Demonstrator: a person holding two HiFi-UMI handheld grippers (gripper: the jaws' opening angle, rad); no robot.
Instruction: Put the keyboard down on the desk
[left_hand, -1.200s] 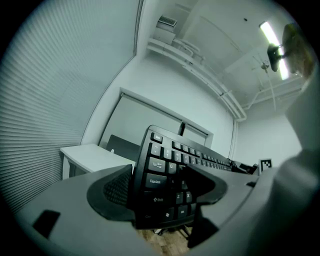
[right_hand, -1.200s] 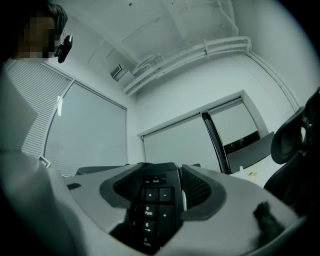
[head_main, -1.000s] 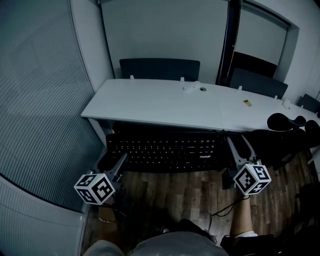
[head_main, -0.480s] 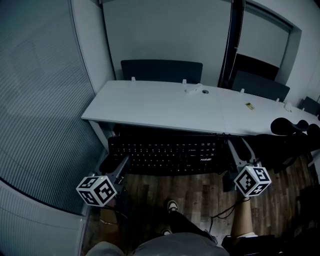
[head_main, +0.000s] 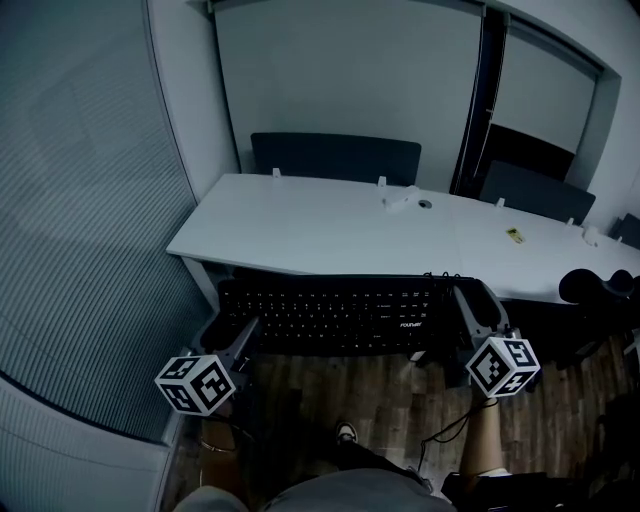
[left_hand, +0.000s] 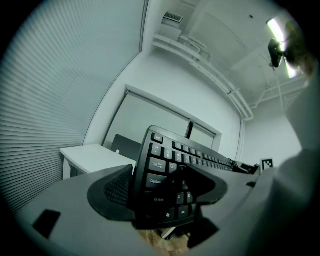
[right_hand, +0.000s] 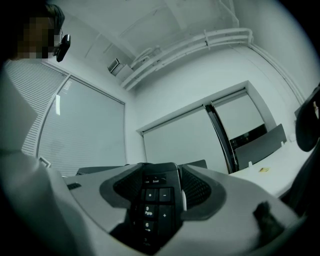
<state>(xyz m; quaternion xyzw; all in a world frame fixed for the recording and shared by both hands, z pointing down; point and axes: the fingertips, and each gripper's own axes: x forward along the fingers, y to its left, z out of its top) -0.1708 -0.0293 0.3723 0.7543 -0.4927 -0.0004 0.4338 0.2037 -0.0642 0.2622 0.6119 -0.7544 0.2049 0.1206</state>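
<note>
Left tool (left_hand: 165, 185) and right tool (right_hand: 160, 192), each clamped on one end of the keyboard (head_main: 335, 312), which spans between them, held in the air. The bench (head_main: 320, 225) lies just ahead. Grasp and carry appear done; setting the keyboard on the bench top and releasing it are left.

Office meeting room, long white surface (head_main: 300, 225) by the wall, dark chairs (head_main: 335, 158) behind it, slatted blinds (head_main: 80, 180) at left, wood-look floor (head_main: 400, 385), ceiling strip light (left_hand: 277, 29)
</note>
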